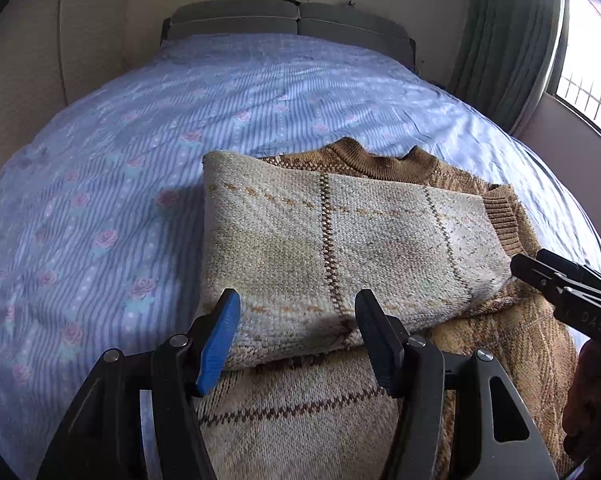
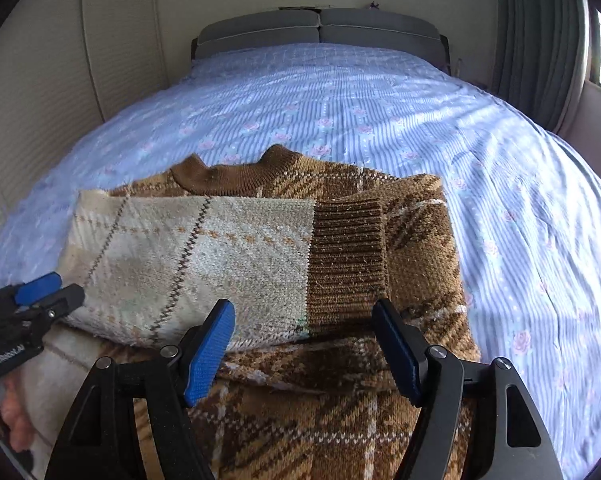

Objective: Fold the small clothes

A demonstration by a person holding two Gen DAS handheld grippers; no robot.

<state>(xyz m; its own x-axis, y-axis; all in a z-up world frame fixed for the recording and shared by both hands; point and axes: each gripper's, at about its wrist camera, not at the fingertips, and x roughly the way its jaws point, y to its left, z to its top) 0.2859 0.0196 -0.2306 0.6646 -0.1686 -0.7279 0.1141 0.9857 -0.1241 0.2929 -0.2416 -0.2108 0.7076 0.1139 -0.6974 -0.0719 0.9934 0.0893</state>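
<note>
A knitted sweater [image 1: 340,408] in cream and brown plaid lies flat on the bed, brown collar [image 1: 380,160] away from me. One cream sleeve [image 1: 340,240] is folded across the chest, its brown ribbed cuff [image 2: 348,260] to the right. My left gripper [image 1: 296,332] is open and empty, jaws either side of the sleeve's near edge. My right gripper [image 2: 304,340] is open and empty just in front of the cuff. Each gripper shows in the other's view: the right one [image 1: 572,288], the left one [image 2: 32,300].
The bed [image 1: 140,160] has a blue striped sheet with pink roses. A grey headboard [image 1: 292,20] stands at the far end. Cream wardrobe panels [image 2: 60,80] stand on the left. A grey-green curtain [image 1: 508,40] and window [image 1: 592,60] are on the right.
</note>
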